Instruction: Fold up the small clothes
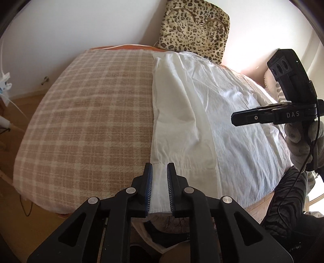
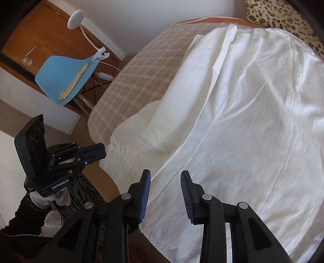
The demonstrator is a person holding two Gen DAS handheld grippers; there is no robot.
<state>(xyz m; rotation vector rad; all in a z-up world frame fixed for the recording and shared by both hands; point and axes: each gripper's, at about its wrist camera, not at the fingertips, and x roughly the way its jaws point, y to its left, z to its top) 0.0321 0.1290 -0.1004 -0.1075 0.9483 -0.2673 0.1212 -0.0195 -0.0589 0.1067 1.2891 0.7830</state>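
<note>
A white garment (image 1: 212, 113) lies spread on a checked beige blanket (image 1: 91, 121) over a table, with one side folded over along its left part. My left gripper (image 1: 159, 174) is open and empty, its fingers hovering over the garment's near left edge. My right gripper (image 2: 165, 182) is open and empty above the garment's (image 2: 253, 121) near edge. The right gripper also shows in the left wrist view (image 1: 235, 119) at the right, above the cloth. The left gripper shows in the right wrist view (image 2: 101, 151) at the left, beside the garment's corner.
A leopard-print cushion (image 1: 194, 28) stands at the far end of the table. A blue chair (image 2: 64, 79) with a clip lamp (image 2: 76, 19) stands on the floor to the left, before a wooden door (image 2: 40, 36). The person's striped legs (image 1: 287, 194) are at the near edge.
</note>
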